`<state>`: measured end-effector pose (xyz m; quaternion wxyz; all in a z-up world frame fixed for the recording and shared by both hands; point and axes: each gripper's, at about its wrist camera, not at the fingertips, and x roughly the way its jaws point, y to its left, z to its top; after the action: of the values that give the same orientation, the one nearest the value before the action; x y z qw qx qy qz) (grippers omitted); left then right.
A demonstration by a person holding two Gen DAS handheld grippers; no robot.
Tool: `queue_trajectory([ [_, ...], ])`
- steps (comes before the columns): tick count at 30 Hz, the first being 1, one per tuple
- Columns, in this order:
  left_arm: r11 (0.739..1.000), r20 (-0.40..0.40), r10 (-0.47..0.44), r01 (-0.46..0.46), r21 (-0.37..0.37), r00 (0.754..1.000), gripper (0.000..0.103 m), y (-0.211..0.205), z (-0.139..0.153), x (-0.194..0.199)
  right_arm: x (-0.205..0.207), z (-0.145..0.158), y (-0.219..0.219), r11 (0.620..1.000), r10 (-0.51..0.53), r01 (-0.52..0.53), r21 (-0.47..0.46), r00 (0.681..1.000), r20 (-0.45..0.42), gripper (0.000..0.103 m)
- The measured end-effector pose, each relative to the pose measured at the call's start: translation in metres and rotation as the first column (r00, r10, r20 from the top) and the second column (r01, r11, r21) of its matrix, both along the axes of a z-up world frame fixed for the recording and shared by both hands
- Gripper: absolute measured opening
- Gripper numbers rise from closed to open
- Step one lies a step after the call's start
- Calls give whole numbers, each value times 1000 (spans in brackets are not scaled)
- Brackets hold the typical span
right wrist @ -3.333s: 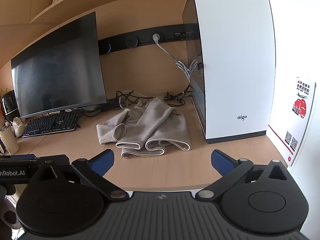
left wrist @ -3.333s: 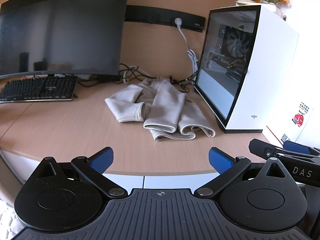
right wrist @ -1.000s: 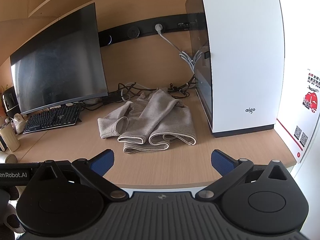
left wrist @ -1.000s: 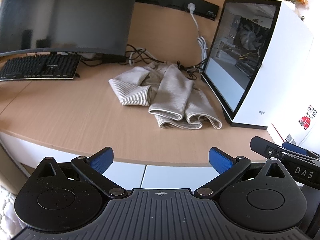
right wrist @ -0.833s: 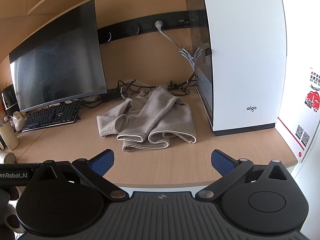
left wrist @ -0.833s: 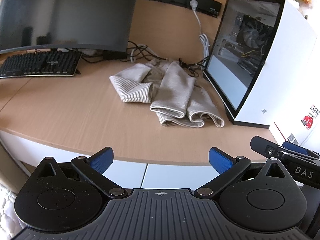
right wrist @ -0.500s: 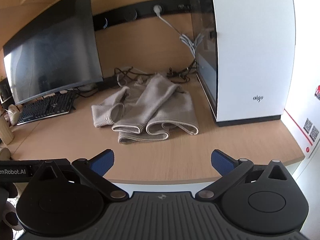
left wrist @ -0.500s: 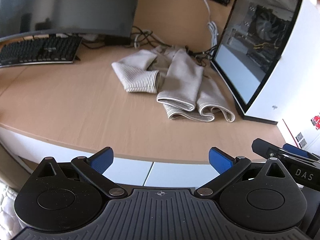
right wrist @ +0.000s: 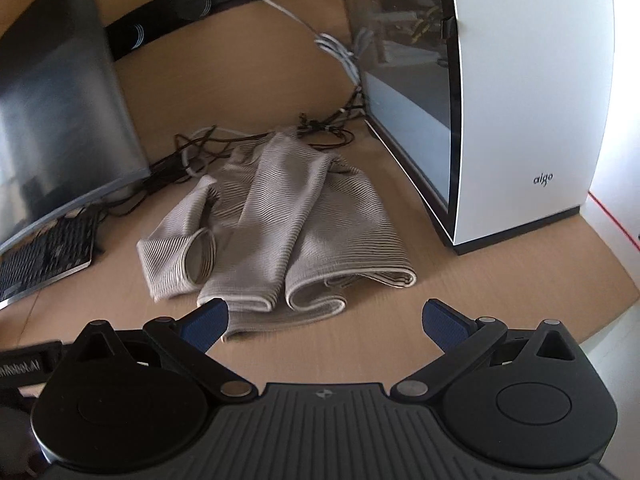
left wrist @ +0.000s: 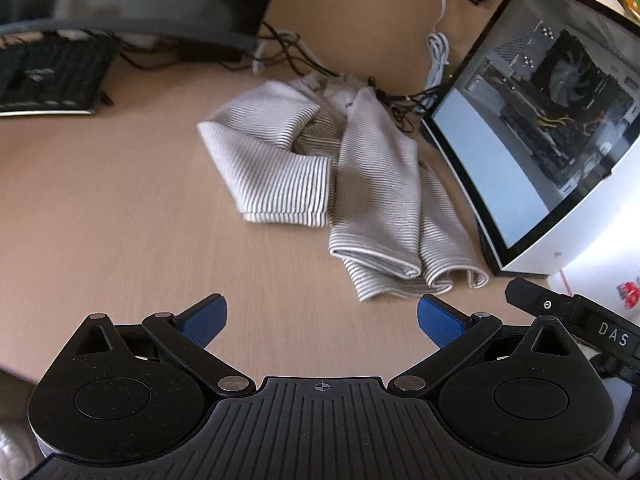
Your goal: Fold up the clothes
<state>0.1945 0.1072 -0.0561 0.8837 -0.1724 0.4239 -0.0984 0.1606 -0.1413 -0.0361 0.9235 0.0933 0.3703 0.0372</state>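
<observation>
We are seeing bare desk [left wrist: 120, 208] lying open between our left gripper [left wrist: 320, 316] and the rumpled garment [left wrist: 340, 184], giving free passage from the front and left. The white computer case [right wrist: 532, 100] is standing just beside the garment's right edge, walling off that side. Tangled cables [right wrist: 200, 148] and the monitor [right wrist: 52, 132] are crowding the space behind it.
</observation>
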Motion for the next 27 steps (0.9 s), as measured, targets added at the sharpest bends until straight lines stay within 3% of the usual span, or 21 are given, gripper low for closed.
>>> queue_trajectory([
  [4, 995, 3, -85, 86, -48, 996, 103, 0, -13, 28, 8, -2, 13, 998, -34, 32, -58, 999, -36, 103],
  [7, 992, -18, -89, 87, -96, 996, 103, 1, -20, 52, 10, -3, 15, 993, -31, 25, -114, 998, -48, 103],
  [10, 994, -9, -66, 65, -90, 998, 103, 6, -22, 74, 20, -4, 13, 991, -8, 0, -131, 998, -59, 103],
  [13, 999, -11, -30, 29, -43, 1000, 103, 9, -25, 93, 40, -10, 13, 992, 53, -58, -111, 997, -53, 103],
  [19, 988, -28, 85, -81, 129, 996, 103, 7, -28, 115, 112, -38, 22, 979, 198, -200, -31, 978, -57, 103],
  [21, 973, -17, 112, -106, 207, 994, 103, 11, -29, 121, 134, -46, 27, 972, 231, -232, -25, 972, -36, 103],
  [23, 949, -3, 137, -131, 286, 991, 103, 14, -29, 127, 156, -59, 25, 970, 238, -233, 63, 969, -73, 103],
  [27, 899, 20, 271, -261, 352, 962, 103, 42, -29, 126, 160, -69, 37, 932, 340, -319, 169, 934, -110, 103],
])
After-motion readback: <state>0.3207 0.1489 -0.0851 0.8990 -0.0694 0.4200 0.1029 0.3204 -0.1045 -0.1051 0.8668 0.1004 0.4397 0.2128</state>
